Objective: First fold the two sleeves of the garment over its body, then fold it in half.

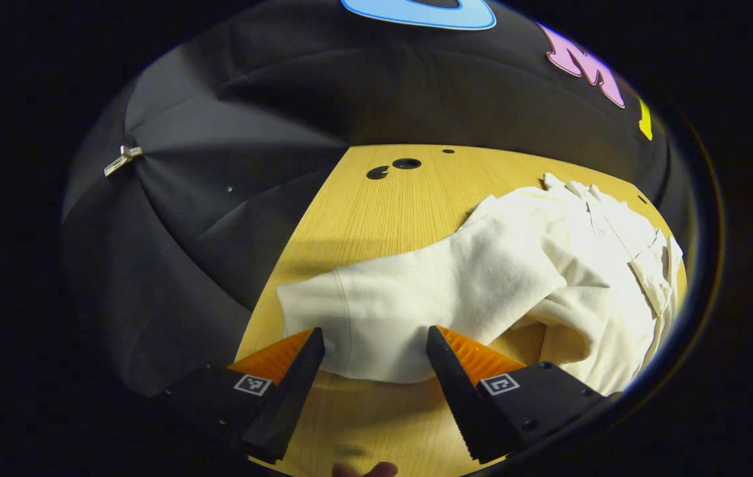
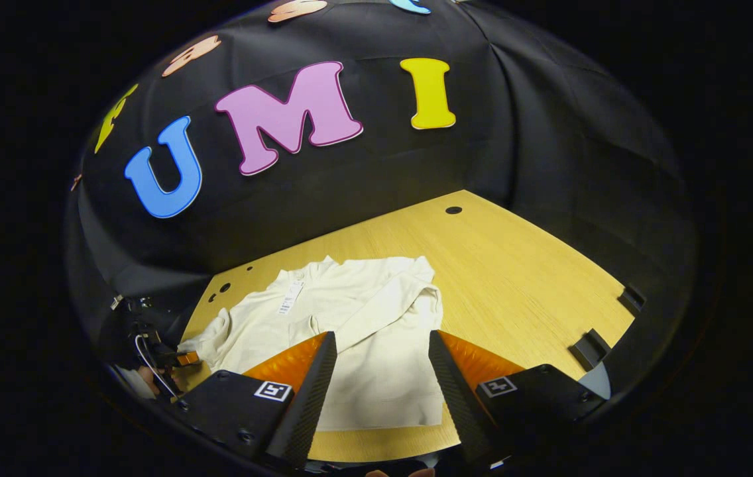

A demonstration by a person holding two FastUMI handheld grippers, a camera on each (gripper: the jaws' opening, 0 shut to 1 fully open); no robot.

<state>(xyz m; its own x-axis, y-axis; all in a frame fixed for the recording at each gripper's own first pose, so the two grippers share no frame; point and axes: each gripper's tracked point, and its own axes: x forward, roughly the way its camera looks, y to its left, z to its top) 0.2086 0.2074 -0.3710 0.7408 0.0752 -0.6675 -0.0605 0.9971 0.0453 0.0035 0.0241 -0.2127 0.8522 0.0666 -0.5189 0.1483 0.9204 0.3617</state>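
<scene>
A cream long-sleeved garment lies flat on the wooden table. One sleeve is folded slantwise over its body. The other sleeve stretches out sideways, its cuff end toward the table's edge. My left gripper is open, its fingers standing on either side of this sleeve near the cuff; whether they touch the cloth I cannot tell. In the right gripper view the left gripper sits at the sleeve's tip. My right gripper hangs open above the garment's lower body, holding nothing.
Small round holes mark the table's far corner, with another hole at the far edge. Two black clips sit on the table's right edge. Bare wood spreads to the right of the garment. Black cloth walls close in all around.
</scene>
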